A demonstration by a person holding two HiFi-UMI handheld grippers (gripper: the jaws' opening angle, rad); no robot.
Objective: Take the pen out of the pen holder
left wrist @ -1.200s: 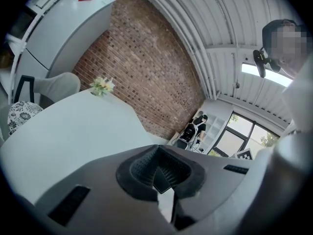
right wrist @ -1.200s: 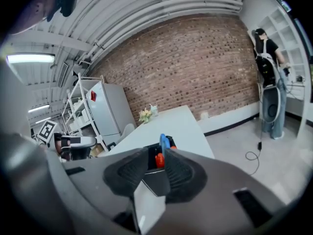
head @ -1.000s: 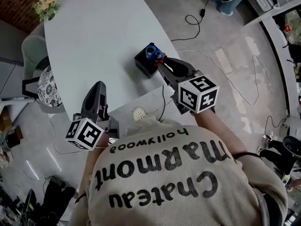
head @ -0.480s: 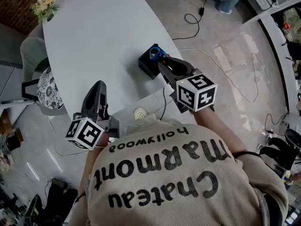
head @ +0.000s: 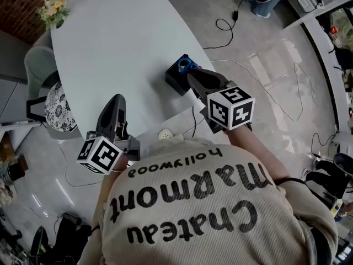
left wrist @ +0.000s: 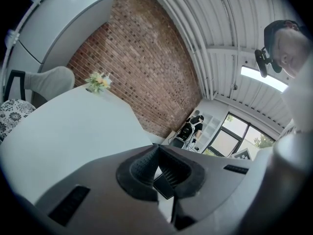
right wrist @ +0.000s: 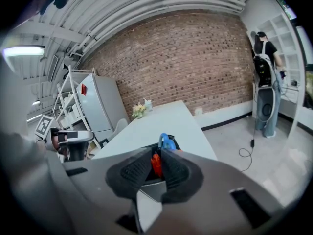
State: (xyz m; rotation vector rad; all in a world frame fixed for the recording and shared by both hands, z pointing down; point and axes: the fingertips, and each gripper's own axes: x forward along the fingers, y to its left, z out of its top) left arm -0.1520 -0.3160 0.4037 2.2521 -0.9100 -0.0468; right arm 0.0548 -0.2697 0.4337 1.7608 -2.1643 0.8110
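Observation:
A black pen holder (head: pixel 177 76) stands near the right edge of the white table (head: pixel 110 43), with a blue loop-shaped item (head: pixel 188 66) sticking out of it. My right gripper (head: pixel 191 75) reaches over the holder's top. In the right gripper view its jaws (right wrist: pixel 156 163) are shut on the red top of a pen (right wrist: pixel 156 164), with the blue item (right wrist: pixel 166 142) just behind and the holder's dark rim (right wrist: pixel 146 181) below. My left gripper (head: pixel 117 100) hovers by the table's near edge, away from the holder. It (left wrist: pixel 157 153) is shut with nothing in it.
A small vase of flowers (head: pixel 53 7) sits at the table's far left corner. A chair (head: pixel 39 59) stands at the left, and cables (head: pixel 231 24) and a round white object (head: pixel 164 133) lie on the floor. A person (right wrist: pixel 264 67) stands by the far shelves.
The right gripper has stayed at the holder's top. The red pen top that showed beside the blue item in the head view is now covered by the jaws. The left gripper has not moved.

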